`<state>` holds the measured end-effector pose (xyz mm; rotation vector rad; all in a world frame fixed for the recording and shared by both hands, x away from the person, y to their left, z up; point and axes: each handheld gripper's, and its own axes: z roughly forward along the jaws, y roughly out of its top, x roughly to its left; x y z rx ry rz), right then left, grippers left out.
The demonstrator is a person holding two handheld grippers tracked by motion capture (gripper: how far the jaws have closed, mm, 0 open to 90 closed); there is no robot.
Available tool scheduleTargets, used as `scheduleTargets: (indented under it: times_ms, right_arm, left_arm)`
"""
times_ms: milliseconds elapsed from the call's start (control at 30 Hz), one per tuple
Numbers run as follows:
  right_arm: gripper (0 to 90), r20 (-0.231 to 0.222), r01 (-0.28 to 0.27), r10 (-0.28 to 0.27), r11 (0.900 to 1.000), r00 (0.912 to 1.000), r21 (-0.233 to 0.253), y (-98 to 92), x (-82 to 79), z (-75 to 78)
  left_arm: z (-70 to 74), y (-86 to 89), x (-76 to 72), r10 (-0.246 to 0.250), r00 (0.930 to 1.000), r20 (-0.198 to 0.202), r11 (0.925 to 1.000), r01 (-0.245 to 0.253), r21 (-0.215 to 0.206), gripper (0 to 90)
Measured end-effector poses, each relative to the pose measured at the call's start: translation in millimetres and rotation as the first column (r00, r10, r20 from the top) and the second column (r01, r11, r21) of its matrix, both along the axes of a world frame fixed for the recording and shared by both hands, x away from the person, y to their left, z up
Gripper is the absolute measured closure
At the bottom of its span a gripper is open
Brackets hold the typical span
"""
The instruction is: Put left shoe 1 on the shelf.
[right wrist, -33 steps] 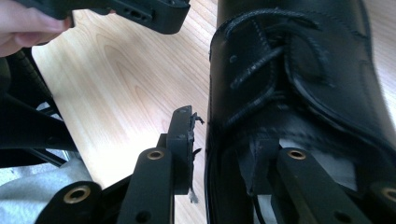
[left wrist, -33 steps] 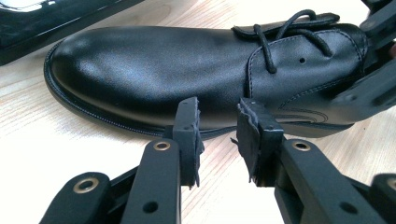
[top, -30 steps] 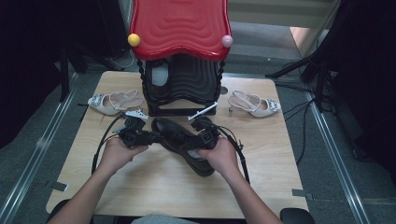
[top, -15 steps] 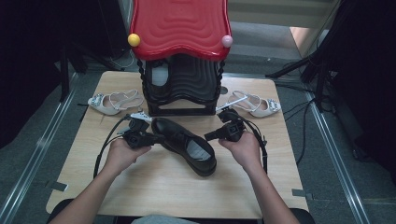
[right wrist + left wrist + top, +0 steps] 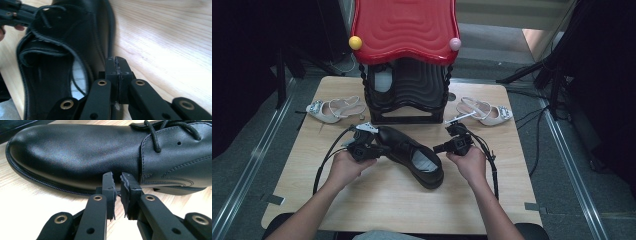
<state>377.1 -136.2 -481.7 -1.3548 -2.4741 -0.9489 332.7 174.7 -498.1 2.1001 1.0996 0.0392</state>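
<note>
**Black lace-up shoe between two hand-held grippers, wooden table**

Item 1. We list one black leather lace-up shoe (image 5: pixel 411 154), lying on the wooden table (image 5: pixel 377 200) between the two grippers, its toe toward the left gripper and its opening toward the right one. In the left gripper view the rounded toe and stitched welt fill the space just ahead of the jaws; the laces (image 5: pixel 160 132) sit up and to their right.

Item 2. Left gripper (image 5: pixel 382 148), held in the person's left hand (image 5: pixel 343 167). Its jaws stand slightly apart with a narrow gap between the pads, holding nothing; the tips sit right at the side of the shoe's sole, and we cannot tell whether they touch it.

Item 3. Right gripper (image 5: pixel 438 148), held in the person's right hand (image 5: pixel 470 164). In the right gripper view its jaws are pressed together, pad against pad, with nothing between them. The shoe's opening and pale insole (image 5: pixel 77 82) lie immediately to the left of the jaws; bare table lies to their right.

Item 4. Beyond both grippers, a black shoe rack (image 5: pixel 407 92) with a red wavy top (image 5: pixel 404 25).

Item 5. Two pale embellished heeled sandals, one (image 5: pixel 332 109) beyond the left gripper beside the rack, one (image 5: pixel 484 111) just beyond the right gripper.
</note>
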Motion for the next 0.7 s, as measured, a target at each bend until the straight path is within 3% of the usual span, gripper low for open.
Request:
scheduleTargets:
  times_ms: [267,500,533,600,700]
  right_arm:
    - [90.0,0.055,-0.008,0.01,0.999,0.9984,-0.04,6.8,-14.0,2.5]
    - [89.8,0.035,0.025,-0.027,0.999,0.999,0.045,-6.6,-29.3,-5.1]
    - [88.5,0.028,0.037,-0.039,0.998,0.9989,0.053,-8.3,-31.1,-6.0]
    - [87.1,0.001,0.041,-0.041,0.996,0.9991,0.074,-10.3,-33.6,-8.7]
    - [86.3,-0.005,0.044,-0.044,0.997,0.999,0.069,-9.8,-39.3,-11.6]
  left_arm:
    - [-1.2,-9.2,1.2,-0.001,1.0,0.008,1.0,0.001,-0.005,83.0]
    - [-4.2,-20.7,0.9,-0.029,0.9996,-0.004,0.9994,0.03,0.019,83.5]
    - [-5.2,-22.0,1.1,-0.037,0.9992,-0.016,0.9993,0.037,0.004,82.4]
    - [-6.1,-26.2,0.3,-0.049,0.9987,-0.016,0.9987,0.049,0.013,82.6]
    - [-6.1,-29.9,-0.5,-0.05,0.9987,-0.011,0.9986,0.05,0.019,82.8]
